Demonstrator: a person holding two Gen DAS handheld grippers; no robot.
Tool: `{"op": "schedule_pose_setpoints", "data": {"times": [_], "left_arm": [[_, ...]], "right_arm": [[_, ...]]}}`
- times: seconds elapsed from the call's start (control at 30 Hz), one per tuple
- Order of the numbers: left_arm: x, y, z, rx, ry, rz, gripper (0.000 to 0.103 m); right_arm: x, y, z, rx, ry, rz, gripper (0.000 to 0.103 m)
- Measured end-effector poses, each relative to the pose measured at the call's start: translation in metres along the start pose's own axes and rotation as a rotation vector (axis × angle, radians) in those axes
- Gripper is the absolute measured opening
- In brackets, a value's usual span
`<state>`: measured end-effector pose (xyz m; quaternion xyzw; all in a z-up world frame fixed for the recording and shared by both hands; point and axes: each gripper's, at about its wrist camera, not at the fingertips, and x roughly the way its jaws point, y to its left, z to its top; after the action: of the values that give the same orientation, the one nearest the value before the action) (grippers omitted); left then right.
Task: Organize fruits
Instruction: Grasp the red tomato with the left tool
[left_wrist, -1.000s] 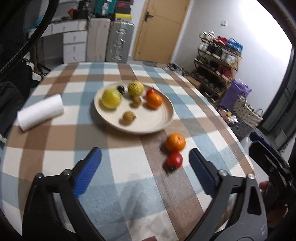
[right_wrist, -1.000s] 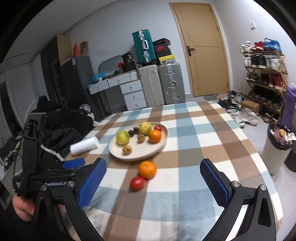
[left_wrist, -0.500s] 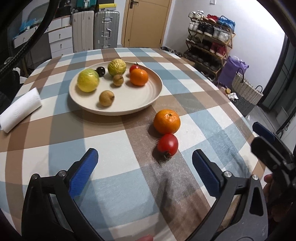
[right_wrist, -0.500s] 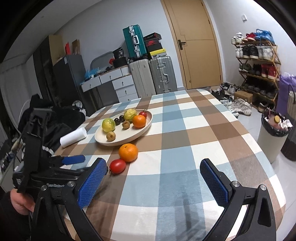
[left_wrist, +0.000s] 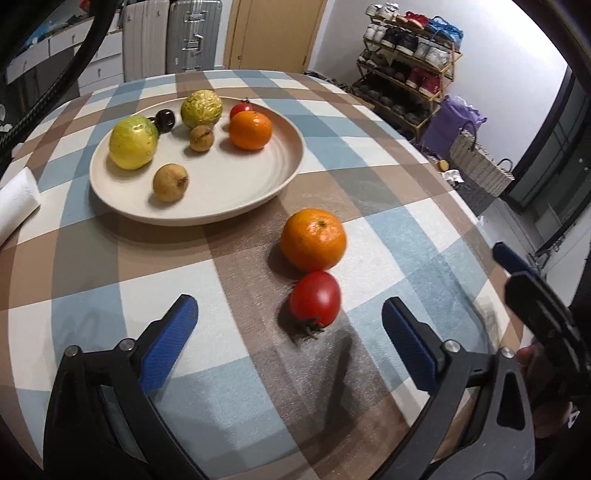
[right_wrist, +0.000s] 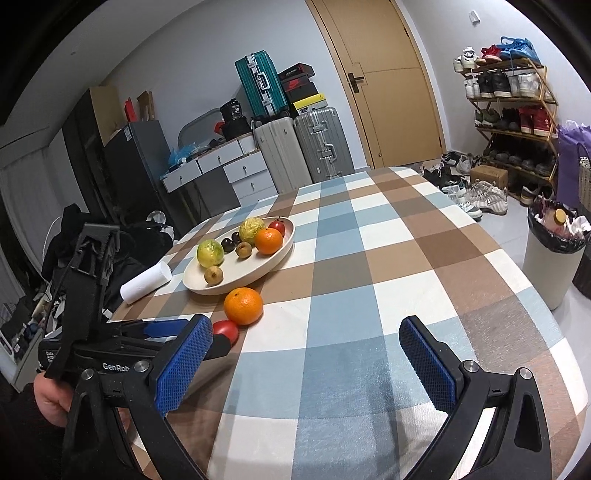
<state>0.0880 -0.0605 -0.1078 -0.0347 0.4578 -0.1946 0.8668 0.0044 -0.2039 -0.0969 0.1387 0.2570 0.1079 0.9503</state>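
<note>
Checked cloth (left_wrist: 92, 266) in brown, blue and white covered the round table. Left gripper (left_wrist: 290, 334) spread wide, blue pads (left_wrist: 168, 343) far apart, nothing between them but cloth. Just ahead of that gap, a little toward the right-hand pad, lay a red tomato (left_wrist: 314, 300), stem end turned back toward the claw. Touching the tomato on its far side, or nearly so, sat a loose orange (left_wrist: 313, 239). Farther ahead and off to the left stood a cream plate (left_wrist: 236, 199), well apart from the claw. On the plate: a second orange (left_wrist: 250, 130) at the right, a small red fruit (left_wrist: 241, 108) just behind it, a yellow-green fruit (left_wrist: 133, 141) at the left, a wrinkled green-yellow one (left_wrist: 201, 108) at the back, a dark round fruit (left_wrist: 165, 119) between those two, and two small brown fruits, one mid-plate (left_wrist: 201, 137), one nearest the claw (left_wrist: 170, 182). Far left of the claw, at the table edge, lay a white paper roll (left_wrist: 16, 205).

Right gripper (right_wrist: 304, 365) also gaped wide and empty, held low over blue and white squares near the table edge. Seen from it, the left gripper (right_wrist: 173, 334) sat close beside its own left pad, gripped by a hand (right_wrist: 50, 400) at lower left, with the tomato (right_wrist: 226, 330) partly hidden behind that pad and the loose orange (right_wrist: 243, 305) ahead-left. Beyond that, farther ahead and left, the plate (right_wrist: 258, 267) with its fruit. Off the table to the right of the claw, a lined bin (right_wrist: 554, 258) on the floor.
</note>
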Motion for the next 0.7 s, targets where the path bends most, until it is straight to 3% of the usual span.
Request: {"op": "schedule_pose_setpoints", "data": {"times": [0.1, 0.17, 0.23, 0.27, 0.47, 0.7], "left_arm": [[0.002, -0.003, 0.002, 0.024, 0.014, -0.031, 0.080], [0.001, -0.007, 0.003, 0.046, 0.024, -0.048, 0.056], [0.002, -0.009, 0.003, 0.061, 0.031, -0.050, 0.041], [0.003, -0.010, 0.003, 0.065, 0.032, -0.053, 0.028], [0.002, -0.002, 0.002, 0.045, 0.036, -0.087, 0.025], [-0.010, 0.016, -0.007, 0.030, 0.050, -0.130, 0.025]], "right_arm": [[0.003, -0.003, -0.001, 0.011, 0.004, 0.004, 0.103], [0.005, -0.005, -0.001, 0.020, 0.012, 0.007, 0.103], [0.007, -0.007, -0.001, 0.031, 0.021, 0.013, 0.103], [0.007, -0.007, -0.001, 0.035, 0.022, 0.014, 0.103], [0.010, -0.007, 0.002, 0.031, 0.041, 0.007, 0.103], [0.033, 0.003, 0.007, 0.010, 0.154, 0.059, 0.103]]}}
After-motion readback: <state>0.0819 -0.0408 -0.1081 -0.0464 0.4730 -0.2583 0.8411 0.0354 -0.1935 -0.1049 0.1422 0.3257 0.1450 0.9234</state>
